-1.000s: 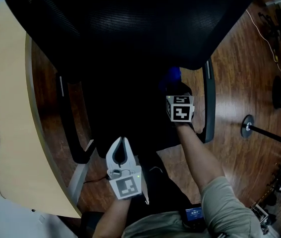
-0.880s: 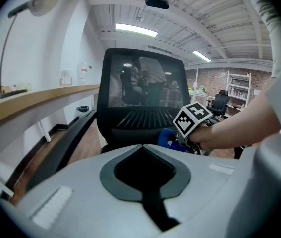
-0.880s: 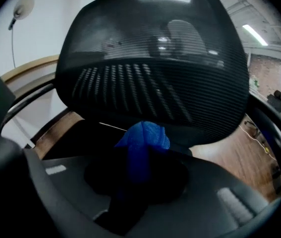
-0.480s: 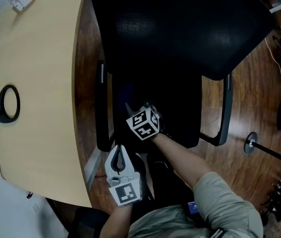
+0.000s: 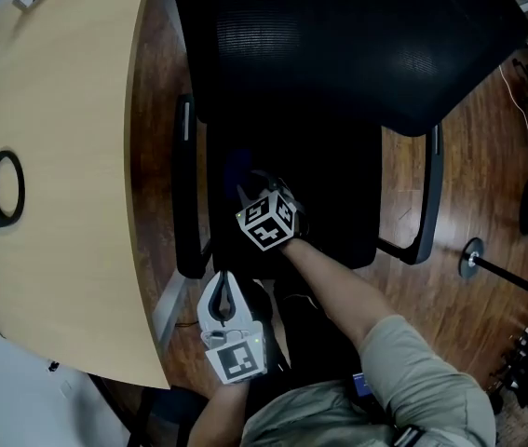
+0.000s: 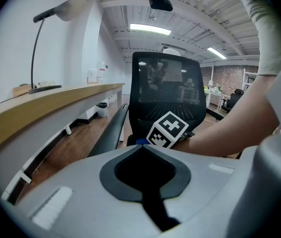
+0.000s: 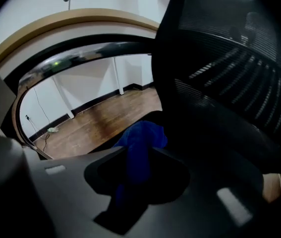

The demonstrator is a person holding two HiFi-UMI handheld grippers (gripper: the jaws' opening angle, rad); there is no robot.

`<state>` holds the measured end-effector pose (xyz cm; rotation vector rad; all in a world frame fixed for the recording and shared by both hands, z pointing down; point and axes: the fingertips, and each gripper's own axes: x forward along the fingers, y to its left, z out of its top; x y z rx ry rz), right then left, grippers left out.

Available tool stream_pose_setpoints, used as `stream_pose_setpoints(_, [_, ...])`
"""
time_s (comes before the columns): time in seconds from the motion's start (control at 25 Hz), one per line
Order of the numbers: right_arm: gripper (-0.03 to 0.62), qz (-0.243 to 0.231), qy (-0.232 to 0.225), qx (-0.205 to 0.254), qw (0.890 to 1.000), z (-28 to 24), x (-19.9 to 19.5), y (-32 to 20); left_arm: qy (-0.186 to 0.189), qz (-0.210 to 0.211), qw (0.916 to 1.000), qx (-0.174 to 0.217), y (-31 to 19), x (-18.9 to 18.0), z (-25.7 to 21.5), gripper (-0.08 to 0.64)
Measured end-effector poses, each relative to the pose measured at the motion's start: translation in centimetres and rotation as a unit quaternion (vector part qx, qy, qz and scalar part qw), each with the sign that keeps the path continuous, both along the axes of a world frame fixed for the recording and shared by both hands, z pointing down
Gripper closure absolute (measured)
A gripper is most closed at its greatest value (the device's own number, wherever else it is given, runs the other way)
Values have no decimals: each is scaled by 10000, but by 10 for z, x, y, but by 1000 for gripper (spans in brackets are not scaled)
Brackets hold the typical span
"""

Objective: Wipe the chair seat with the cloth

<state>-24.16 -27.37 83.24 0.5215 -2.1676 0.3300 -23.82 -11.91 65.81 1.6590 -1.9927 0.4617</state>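
**Soft blue cloth pinched in the right jaws, low on the chair seat**

Nearest the person, the left gripper (image 5: 232,276) hangs just off the front edge of the seat. Its jaws are pressed together with nothing between them, and it takes no part in the wiping.

Just beyond it, the right gripper (image 7: 139,151) points steeply down at the chair seat (image 5: 333,203), on the side nearer the left armrest (image 5: 184,203). Its jaws pinch the cloth (image 7: 142,135), a small blue rag. One bunched fold runs down between the pads and a loose lobe bulges out past the tips toward the seat. From the head view the cloth is only a faint blue patch ahead of the marker cube, so whether it presses on the seat cannot be told.

The cloth looks light, limp and easily crumpled. It will likely drag and fold under itself rather than slide as a flat pad, and a tug against the upholstery could pull it out of a shallow pinch. The best hold seems to be deep in the bunched middle, as here, leaving enough free cloth at the tips to meet the seat. The seat itself looks firm and dark, probably with some grip to its surface.

Farther off stand the mesh backrest (image 5: 338,45), the pale counter (image 5: 59,156) on the left and the wooden floor (image 5: 473,166).
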Motion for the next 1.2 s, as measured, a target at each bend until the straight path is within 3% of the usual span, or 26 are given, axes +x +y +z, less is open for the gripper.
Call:
stream_pose_setpoints(0.32, [497,1336,348,120,9904,-13,134,-47,138,772,9968,125,-41,64,-12,554])
stream_pose_setpoints(0.68, [497,2955,716,248,9523,-23,295,-69,345,1603,9861,257,-80,148,-13,554])
stream_pose_setpoints(0.96, [496,4006,817,199,9124,-9,367,-64,379,1897,9810,155,-89,182,3,554])
stream_pose_setpoints(1.08, [495,4215,816,60,9031,5,378,-56,336,1861,9819,117,-92,185,9,554])
stream_pose_setpoints(1.2, [495,4255,818,17,9012,15,381,-54,267,1851,9823,94,-93,185,15,554])
